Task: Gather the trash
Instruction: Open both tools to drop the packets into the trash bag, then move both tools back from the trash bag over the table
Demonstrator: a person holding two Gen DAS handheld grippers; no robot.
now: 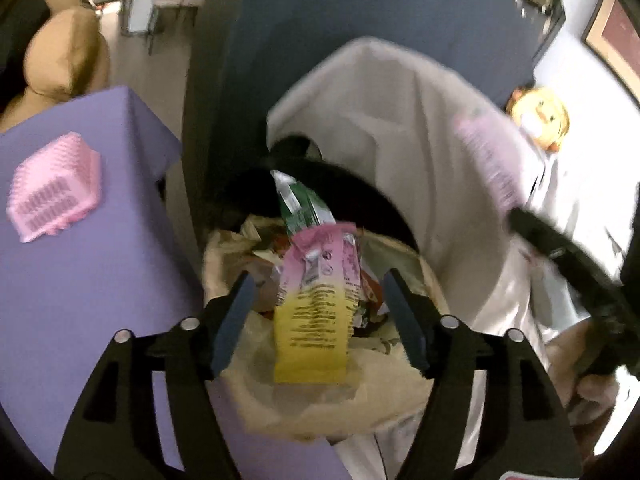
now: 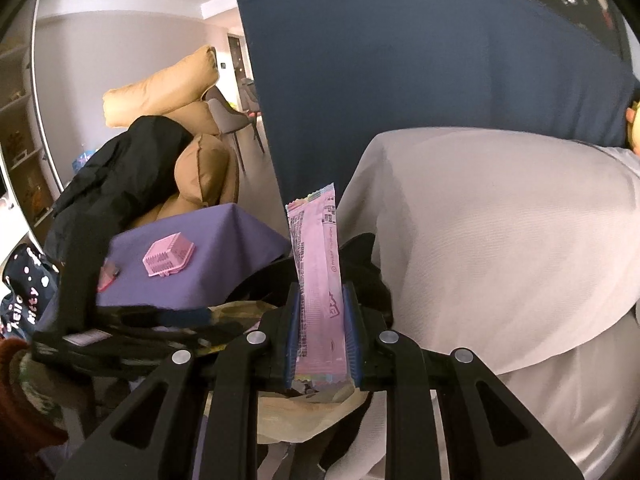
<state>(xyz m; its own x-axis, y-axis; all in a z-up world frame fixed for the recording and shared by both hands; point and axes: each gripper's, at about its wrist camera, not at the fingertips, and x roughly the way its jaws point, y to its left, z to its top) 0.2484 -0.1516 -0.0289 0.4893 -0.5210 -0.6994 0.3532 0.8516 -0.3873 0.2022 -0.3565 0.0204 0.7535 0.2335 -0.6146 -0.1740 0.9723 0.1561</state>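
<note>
My left gripper point(image 1: 316, 320) jaws stand spread; the yellow-pink wrapper point(image 1: 312, 320) hangs loose over the trash bag point(image 1: 256, 392), and could snag its rim. My right gripper point(image 2: 322, 340) pinches a pink sachet point(image 2: 318, 264).

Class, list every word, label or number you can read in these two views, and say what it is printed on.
"Hello Kitty": dark fabric bag with white dots, partly cut off.
Small print on the pink and yellow wrapper: too blurred.
Print on the pale pink sachet in the right tool: too small.
</note>
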